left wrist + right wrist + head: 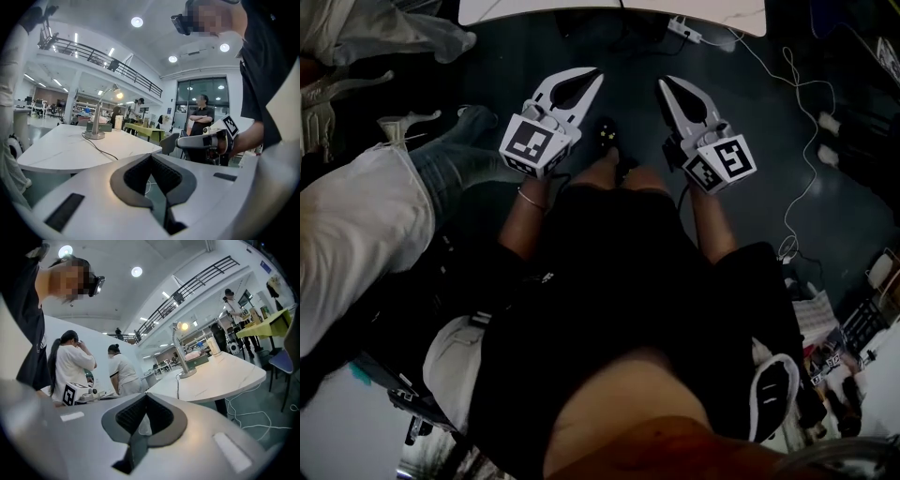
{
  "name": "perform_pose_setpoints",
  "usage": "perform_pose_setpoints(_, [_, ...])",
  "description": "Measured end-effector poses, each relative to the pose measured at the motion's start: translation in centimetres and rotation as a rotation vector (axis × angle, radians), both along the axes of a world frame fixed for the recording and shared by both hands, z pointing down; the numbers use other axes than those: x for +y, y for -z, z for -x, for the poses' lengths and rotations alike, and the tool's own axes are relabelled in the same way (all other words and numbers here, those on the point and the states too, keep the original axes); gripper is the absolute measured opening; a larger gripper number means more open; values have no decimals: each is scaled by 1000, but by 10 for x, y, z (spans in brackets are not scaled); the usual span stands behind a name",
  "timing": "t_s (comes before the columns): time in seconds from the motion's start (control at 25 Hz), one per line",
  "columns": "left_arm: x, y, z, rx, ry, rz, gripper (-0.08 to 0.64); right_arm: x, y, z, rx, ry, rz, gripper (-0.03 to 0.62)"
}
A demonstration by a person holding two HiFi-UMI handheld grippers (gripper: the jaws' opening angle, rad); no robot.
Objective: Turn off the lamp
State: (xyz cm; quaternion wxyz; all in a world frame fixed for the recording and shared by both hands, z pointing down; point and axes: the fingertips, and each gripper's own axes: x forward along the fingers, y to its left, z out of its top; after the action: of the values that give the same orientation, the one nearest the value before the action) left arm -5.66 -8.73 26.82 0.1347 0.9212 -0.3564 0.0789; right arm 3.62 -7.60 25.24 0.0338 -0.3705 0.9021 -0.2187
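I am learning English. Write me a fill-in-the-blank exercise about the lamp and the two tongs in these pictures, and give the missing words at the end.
1. The desk lamp stands on a white ___.
2. Its bulb glows, so the lamp is switched ___.
3. The left tongs and the right tongs are both ___ and hold nothing.

Missing words: table; on; shut.
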Motion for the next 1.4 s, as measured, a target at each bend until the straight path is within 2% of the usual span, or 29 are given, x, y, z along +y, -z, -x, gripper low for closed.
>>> perform_pose_setpoints(0.2, [-9, -6, 12, -3, -13, -4, 6, -6, -11, 15, 23, -19, 17, 0])
perform_pose_setpoints(0.32, [-12, -16, 10, 43, -26, -3, 6, -12, -26, 12, 66, -27, 32, 1])
perform_pose_setpoints(0.52, [-31, -16, 35, 76, 33, -12, 6, -31, -14, -3, 69, -67, 35, 1])
perform_pose_setpoints(0.68, [-65, 8, 71, 8, 63, -94, 6, -50, -7, -18, 118, -53, -9, 2])
perform_pose_setpoints(0.76, [-74, 15, 78, -11, 89, -126, 6, -57, -13, -19, 126, -46, -16, 2])
perform_pose_setpoints(0.88, [-71, 15, 69, 2, 112, -114, 6, -64, -19, -21, 130, -49, -17, 2])
perform_pose_setpoints(1.16, [-50, -12, 31, -3, 65, -55, 6, -56, -38, -11, 109, -8, 2, 2])
perform_pose_setpoints(1.4, [-52, -43, 14, -5, 58, -20, 6, -64, -71, -8, 99, 11, 29, 2])
